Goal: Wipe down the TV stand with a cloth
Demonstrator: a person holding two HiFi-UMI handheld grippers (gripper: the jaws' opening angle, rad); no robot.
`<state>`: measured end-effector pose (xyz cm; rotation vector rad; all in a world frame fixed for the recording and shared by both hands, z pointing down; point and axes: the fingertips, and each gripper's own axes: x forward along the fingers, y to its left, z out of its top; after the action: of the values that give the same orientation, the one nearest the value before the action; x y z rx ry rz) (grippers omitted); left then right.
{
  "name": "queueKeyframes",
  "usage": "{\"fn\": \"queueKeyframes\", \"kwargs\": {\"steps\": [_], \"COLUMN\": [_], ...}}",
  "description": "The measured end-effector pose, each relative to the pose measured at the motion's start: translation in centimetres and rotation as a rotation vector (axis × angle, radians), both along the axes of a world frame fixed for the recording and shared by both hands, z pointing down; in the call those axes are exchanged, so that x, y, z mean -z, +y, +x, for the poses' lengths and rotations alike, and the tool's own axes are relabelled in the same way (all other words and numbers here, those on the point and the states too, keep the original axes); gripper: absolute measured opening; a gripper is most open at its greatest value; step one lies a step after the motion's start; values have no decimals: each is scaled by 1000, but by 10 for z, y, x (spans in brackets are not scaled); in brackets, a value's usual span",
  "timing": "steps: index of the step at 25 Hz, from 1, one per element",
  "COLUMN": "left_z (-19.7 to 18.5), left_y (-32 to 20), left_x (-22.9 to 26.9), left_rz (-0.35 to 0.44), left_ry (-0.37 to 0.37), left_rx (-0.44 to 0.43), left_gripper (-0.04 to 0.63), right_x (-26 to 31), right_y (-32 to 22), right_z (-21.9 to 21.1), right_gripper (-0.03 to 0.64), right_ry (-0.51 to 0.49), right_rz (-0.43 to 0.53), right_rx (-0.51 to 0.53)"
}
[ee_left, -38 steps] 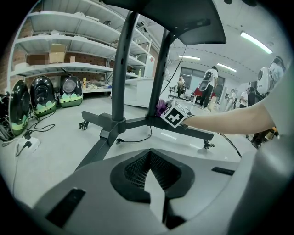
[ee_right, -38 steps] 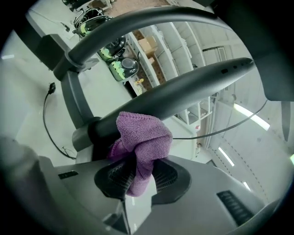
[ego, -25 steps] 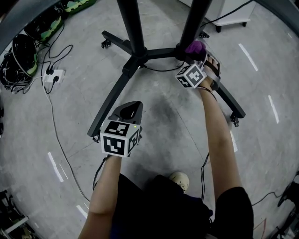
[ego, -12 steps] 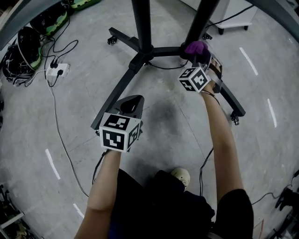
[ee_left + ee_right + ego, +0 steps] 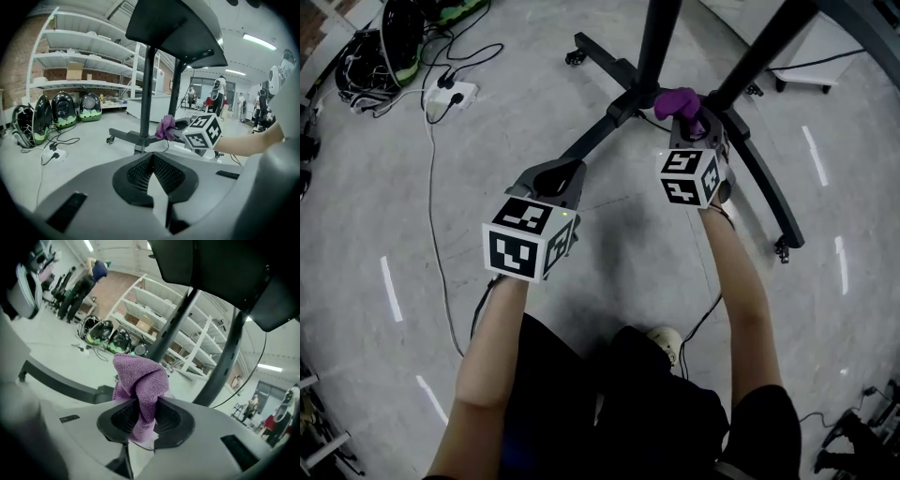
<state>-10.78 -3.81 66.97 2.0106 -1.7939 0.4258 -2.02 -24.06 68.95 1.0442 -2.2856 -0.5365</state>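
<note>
The black TV stand [image 5: 609, 117] rises on two poles [image 5: 654, 42] from a wheeled base of splayed legs. My right gripper [image 5: 686, 127] is shut on a bunched purple cloth [image 5: 680, 101], which is held just over the base bar between the poles; I cannot tell if it touches. In the right gripper view the cloth [image 5: 140, 380] sticks up out of the jaws, with a pole [image 5: 174, 326] behind it. My left gripper [image 5: 555, 178] is shut on nothing and hovers over the front left leg. The left gripper view shows the cloth [image 5: 165, 127] and the right gripper's marker cube [image 5: 202, 132] ahead.
A white power strip [image 5: 450, 94] with cables lies on the grey floor at the upper left, near black-and-green gear [image 5: 389, 42]. A white cart base [image 5: 811, 75] stands at the upper right. Shelving [image 5: 79, 65] lines the far wall. The person's shoe [image 5: 661, 342] is below.
The view has swung so the stand's base sits higher and more to the right. Both grippers have moved forward, the left one onto the front left leg. The right gripper still holds the cloth at the base.
</note>
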Motion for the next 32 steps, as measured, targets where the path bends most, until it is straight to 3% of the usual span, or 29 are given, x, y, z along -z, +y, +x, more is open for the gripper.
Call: {"fn": "queueKeyframes", "kwargs": {"steps": [7, 13, 18, 24, 32], "left_z": [-60, -106, -125, -130, -127], "left_y": [42, 76, 99, 109, 104], "left_x": [16, 24, 22, 17, 12], "left_rz": [-9, -15, -37, -37, -44], "left_ry": [-31, -37, -69, -45, -25], "left_rx": [133, 241, 271, 278, 267], "left_gripper": [6, 6, 6, 6, 6], "right_x": [-12, -36, -53, -75, -90], "right_y": [111, 197, 259, 312, 327], "right_z": [-91, -138, -164, -188, -198], "right_gripper": [101, 101, 101, 101, 100], "right_ry": [-210, -228, -240, -240, -199], "right_rz": [-334, -487, -604, -691, -662], "right_rx": [264, 432, 517, 581, 590]}}
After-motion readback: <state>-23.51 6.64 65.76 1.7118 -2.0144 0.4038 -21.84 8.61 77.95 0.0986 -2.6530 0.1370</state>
